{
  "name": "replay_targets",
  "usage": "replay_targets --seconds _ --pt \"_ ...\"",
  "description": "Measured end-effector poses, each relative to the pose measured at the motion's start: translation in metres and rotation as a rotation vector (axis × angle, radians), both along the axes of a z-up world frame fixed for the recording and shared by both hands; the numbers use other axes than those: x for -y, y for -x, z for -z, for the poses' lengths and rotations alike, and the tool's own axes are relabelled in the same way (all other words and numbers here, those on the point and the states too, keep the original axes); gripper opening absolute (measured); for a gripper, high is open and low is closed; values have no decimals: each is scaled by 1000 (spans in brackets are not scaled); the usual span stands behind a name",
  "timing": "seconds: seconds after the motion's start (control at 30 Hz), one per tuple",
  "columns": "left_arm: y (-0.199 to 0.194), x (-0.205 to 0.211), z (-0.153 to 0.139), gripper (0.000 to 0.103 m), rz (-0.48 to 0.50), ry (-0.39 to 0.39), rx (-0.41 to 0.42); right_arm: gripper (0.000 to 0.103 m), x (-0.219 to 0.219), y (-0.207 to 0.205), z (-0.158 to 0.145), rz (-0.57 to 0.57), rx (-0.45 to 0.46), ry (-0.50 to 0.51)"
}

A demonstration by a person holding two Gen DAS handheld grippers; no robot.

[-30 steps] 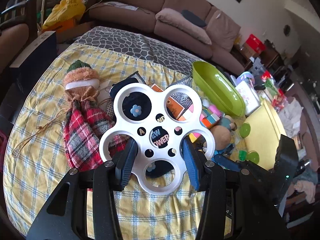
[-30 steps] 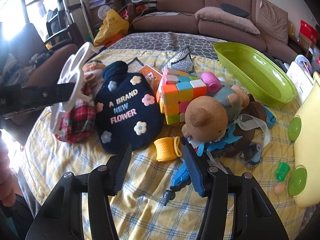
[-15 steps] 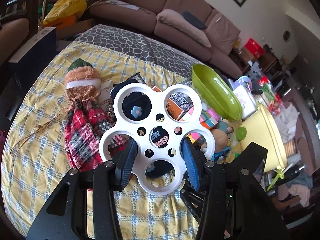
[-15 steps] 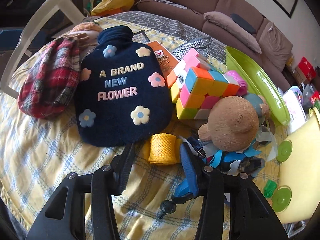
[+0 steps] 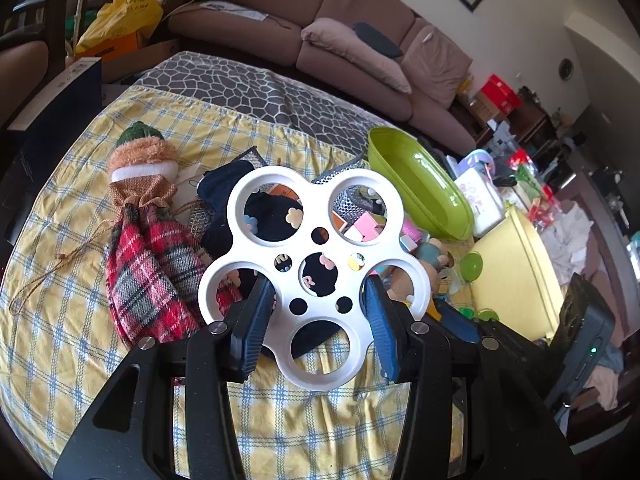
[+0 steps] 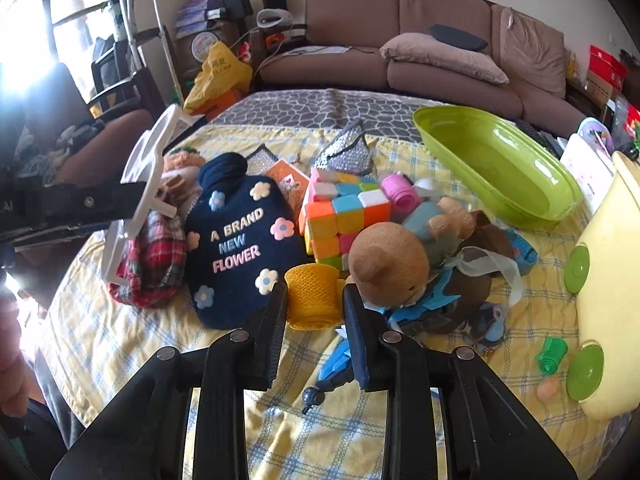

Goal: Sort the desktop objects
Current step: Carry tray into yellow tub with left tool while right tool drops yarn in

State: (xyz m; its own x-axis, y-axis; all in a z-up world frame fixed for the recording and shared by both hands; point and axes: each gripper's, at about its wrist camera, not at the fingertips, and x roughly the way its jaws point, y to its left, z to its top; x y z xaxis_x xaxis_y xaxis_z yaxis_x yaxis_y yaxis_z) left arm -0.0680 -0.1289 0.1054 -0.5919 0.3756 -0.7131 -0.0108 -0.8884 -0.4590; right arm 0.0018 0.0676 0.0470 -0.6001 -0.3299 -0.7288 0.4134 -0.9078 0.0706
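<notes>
Yellow mesh roll [image 6: 313,297], cylindrical, ribbed

left cam: over my fingers, angled down, faces sofa [image 5: 360,20] | right cam: same tilt, close to toys | shared: green tray [image 5: 416,188] [image 6: 496,164], yellow checked cloth [image 5: 80,280] [image 6: 132,344]

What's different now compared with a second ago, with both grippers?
The right gripper moved in on the yellow mesh roll; its jaws are closing, with the roll now between them, lifted slightly off the cloth. The left gripper stays shut on the white plastic ring holder. The navy hot-water bottle, cube and teddy bear stayed put.
</notes>
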Motion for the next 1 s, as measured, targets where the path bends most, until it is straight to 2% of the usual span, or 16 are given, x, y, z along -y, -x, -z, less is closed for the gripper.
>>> replay_targets --seconds 0.17,0.3,0.47,0.57,0.7,0.87,1.0 --pt "0 -16 -3 44 18 -1 -8 27 -27 -6 -31 45 -92 63" --pt "0 -32 -9 44 55 -6 -22 27 -57 -9 -49 80 -114 152" --pt "-3 -67 -23 44 127 32 -40 27 -99 -15 -66 158 -160 183" --pt "-6 -93 -35 44 177 62 -58 27 -123 -18 -71 201 -181 192" --pt "-3 -135 -54 44 254 45 -67 27 -156 -25 -80 249 -205 224" --pt "0 -202 -81 44 358 66 -112 27 -198 -41 -99 334 -290 269" --pt "3 -254 -89 44 425 88 -125 27 -228 -46 -105 421 -317 251"
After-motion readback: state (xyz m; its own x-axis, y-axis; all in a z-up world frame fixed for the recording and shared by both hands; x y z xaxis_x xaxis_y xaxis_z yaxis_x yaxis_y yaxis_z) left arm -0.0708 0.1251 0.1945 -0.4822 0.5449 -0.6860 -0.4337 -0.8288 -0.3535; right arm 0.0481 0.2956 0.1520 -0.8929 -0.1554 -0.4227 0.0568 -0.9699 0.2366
